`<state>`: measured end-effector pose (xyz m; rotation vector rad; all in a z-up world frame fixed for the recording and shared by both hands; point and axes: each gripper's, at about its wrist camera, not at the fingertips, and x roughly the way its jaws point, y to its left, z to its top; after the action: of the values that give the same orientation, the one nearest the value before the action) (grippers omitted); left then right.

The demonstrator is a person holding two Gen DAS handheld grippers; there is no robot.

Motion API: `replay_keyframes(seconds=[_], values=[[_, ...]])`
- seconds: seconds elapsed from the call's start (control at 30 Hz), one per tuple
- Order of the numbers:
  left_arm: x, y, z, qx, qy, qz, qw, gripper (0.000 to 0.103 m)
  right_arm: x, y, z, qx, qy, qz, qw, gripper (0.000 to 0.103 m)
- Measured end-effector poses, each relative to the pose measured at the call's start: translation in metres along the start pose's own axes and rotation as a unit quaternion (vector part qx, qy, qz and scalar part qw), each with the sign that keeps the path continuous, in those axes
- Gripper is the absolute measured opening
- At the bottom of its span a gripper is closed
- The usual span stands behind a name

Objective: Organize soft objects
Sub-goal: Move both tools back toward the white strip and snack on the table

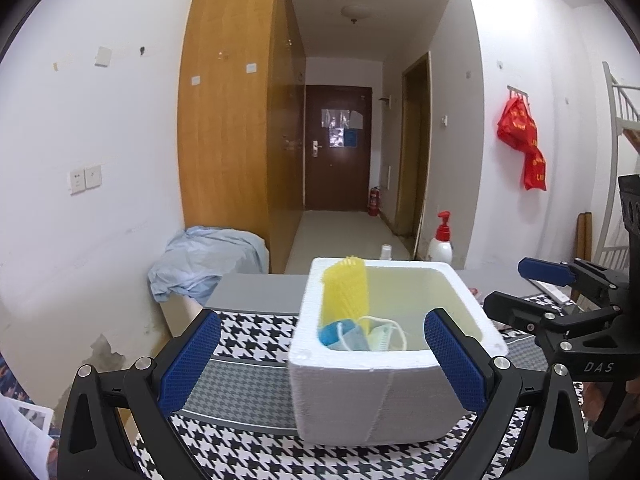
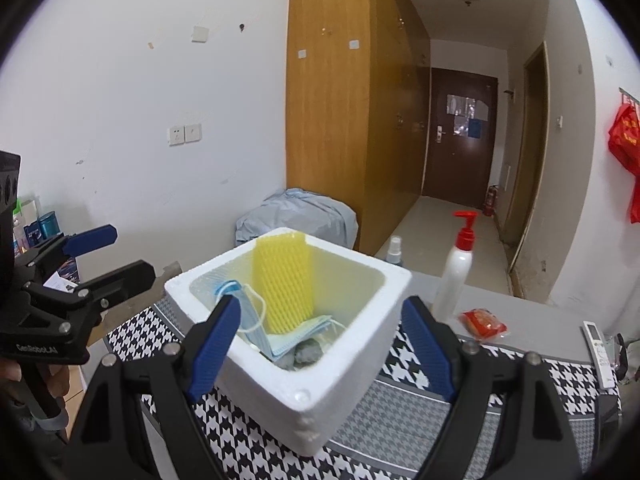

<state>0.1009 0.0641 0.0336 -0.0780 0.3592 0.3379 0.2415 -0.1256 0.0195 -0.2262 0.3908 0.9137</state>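
Note:
A white foam box (image 1: 352,392) stands on the houndstooth cloth; it also shows in the right wrist view (image 2: 320,392). Inside it a yellow foam net sleeve (image 1: 347,292) leans upright against the wall, with blue face masks (image 1: 348,338) at its foot. In the right wrist view I see the sleeve (image 2: 285,284), the masks (image 2: 256,320) and a grey crumpled thing (image 2: 308,354) at the bottom. My left gripper (image 1: 320,360) is open and empty before the box. My right gripper (image 2: 320,348) is open and empty, held over the box's near rim.
A white pump bottle with a red top (image 2: 454,280), a small spray bottle (image 2: 394,250), a red packet (image 2: 483,323) and a remote (image 2: 598,346) sit on the table's right. A blue-grey cloth heap (image 1: 208,260) lies behind, beside a wooden wardrobe (image 1: 236,120).

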Motion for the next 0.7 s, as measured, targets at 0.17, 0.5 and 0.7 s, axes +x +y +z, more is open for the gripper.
replay_keyframes(seconds=[0.17, 0.5, 0.7], values=[[-0.002, -0.016, 0.001, 0.007, 0.000, -0.011, 0.9999, 0.102, -0.015, -0.009, -0.004, 0.006, -0.011, -0.007, 1.000, 0.099], [-0.009, -0.042, 0.002, 0.017, -0.004, -0.026, 0.9995, 0.102, -0.036, -0.023, -0.012, 0.006, -0.019, -0.027, 0.999, 0.103], [-0.011, -0.062, 0.002, 0.027, -0.006, -0.042, 0.9987, 0.102, -0.051, -0.032, -0.019, 0.012, -0.026, -0.037, 0.999, 0.103]])
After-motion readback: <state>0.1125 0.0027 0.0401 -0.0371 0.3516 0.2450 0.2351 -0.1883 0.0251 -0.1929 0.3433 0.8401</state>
